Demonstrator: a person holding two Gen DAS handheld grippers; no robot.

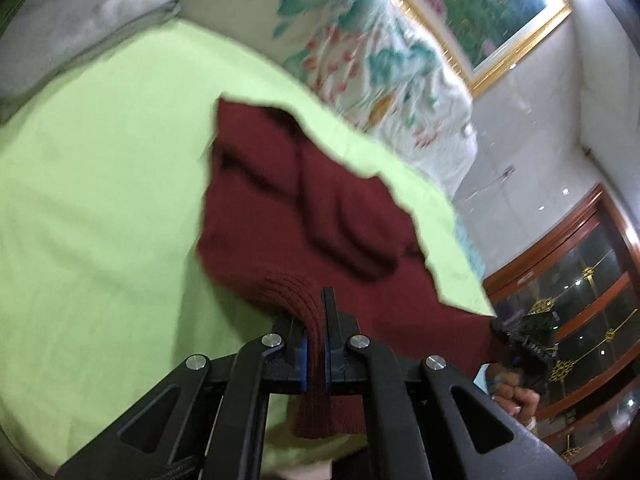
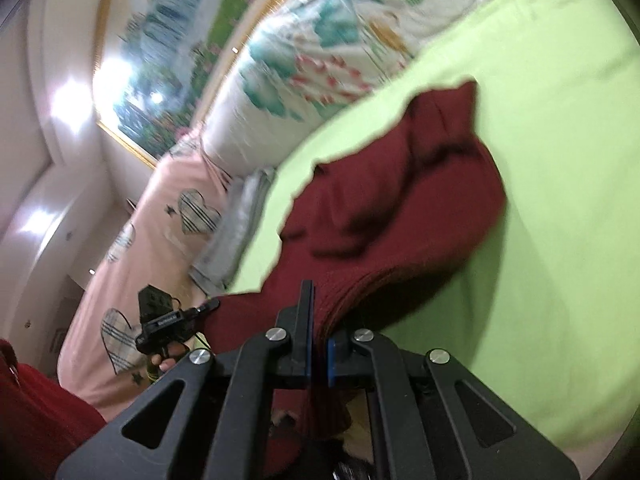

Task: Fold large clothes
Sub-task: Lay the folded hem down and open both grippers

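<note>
A dark red knit sweater (image 1: 304, 200) lies bunched on a light green bed sheet (image 1: 100, 200). My left gripper (image 1: 316, 320) is shut on its ribbed hem, which hangs down between the fingers. My right gripper (image 2: 318, 320) is shut on another part of the same sweater (image 2: 392, 208), lifted off the sheet (image 2: 560, 200). The right gripper also shows at the right edge of the left wrist view (image 1: 520, 340), at the sweater's far corner. The left gripper shows at the left of the right wrist view (image 2: 168, 320).
A white floral quilt (image 1: 380, 52) is piled at the far side of the bed. Folded grey cloth (image 1: 80, 28) lies at the top left. A pink heart-print blanket (image 2: 152, 240) and a grey folded cloth (image 2: 236, 228) lie beyond the sheet. A framed painting (image 1: 480, 4) hangs on the wall.
</note>
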